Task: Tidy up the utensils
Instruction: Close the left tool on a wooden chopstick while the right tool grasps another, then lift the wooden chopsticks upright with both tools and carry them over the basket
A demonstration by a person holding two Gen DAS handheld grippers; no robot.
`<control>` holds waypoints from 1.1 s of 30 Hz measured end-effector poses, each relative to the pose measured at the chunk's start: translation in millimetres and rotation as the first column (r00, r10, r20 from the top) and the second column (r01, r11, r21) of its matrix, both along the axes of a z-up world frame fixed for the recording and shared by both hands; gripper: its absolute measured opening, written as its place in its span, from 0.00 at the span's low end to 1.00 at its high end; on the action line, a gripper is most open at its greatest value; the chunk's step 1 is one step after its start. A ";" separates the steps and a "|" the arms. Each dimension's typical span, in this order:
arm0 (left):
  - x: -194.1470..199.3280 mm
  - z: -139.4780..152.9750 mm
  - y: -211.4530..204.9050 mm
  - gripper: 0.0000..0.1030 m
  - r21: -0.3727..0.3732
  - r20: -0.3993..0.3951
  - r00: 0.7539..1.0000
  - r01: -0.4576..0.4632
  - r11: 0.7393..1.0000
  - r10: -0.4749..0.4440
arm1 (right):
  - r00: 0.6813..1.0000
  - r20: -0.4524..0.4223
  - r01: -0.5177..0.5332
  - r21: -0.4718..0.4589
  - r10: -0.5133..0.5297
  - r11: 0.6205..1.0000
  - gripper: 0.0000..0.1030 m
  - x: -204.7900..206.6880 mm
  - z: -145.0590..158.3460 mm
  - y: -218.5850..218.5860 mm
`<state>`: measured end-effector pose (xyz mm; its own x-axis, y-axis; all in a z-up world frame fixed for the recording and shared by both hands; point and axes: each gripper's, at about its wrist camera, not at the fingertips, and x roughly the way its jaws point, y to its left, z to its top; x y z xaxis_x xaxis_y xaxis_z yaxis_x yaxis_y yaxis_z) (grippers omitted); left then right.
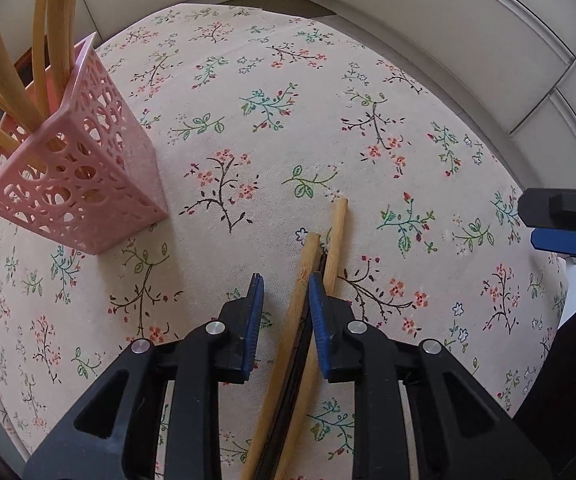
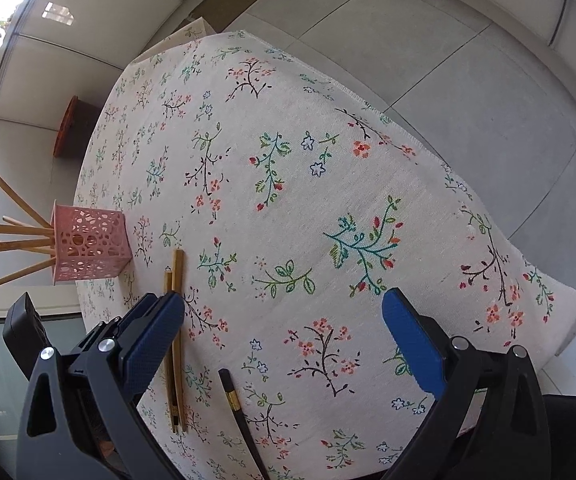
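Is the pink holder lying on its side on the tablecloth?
No, the pink holder stands upright on the floral tablecloth, with bamboo chopsticks sticking out of its open top.

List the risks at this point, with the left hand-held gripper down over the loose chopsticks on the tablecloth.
1. Two bamboo chopsticks lie side by side with a dark one wedged between; the left hand-held gripper, jaws slightly apart, may catch only one and roll the others away.
2. The pink holder already has chopsticks splayed outward; another insertion could snag them or tip it.
3. The black chopstick lies near the table's front edge and could get knocked off.
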<state>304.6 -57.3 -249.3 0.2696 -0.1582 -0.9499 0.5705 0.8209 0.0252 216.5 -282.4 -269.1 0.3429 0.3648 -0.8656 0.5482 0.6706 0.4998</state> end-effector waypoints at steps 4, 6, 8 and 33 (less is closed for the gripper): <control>10.3 -4.7 9.1 0.07 0.021 -0.031 0.998 -0.051 0.999 0.051 | 0.999 -0.018 -0.032 -0.037 0.031 0.999 0.94 14.1 -0.4 13.6; 12.0 -3.3 22.6 0.07 0.016 -0.024 0.996 -0.087 0.996 0.088 | 0.998 -0.028 -0.063 -0.058 0.061 0.996 0.94 26.2 -0.2 26.6; 10.4 1.2 35.3 0.07 0.021 0.002 0.995 -0.104 0.994 0.104 | 0.995 -0.036 -0.095 -0.057 0.093 0.994 0.94 40.3 -1.8 42.6; -59.6 149.3 134.3 0.06 -0.278 0.278 0.893 -0.277 0.920 0.353 | 0.953 0.279 -0.086 -0.129 0.119 0.988 0.07 38.4 70.0 83.9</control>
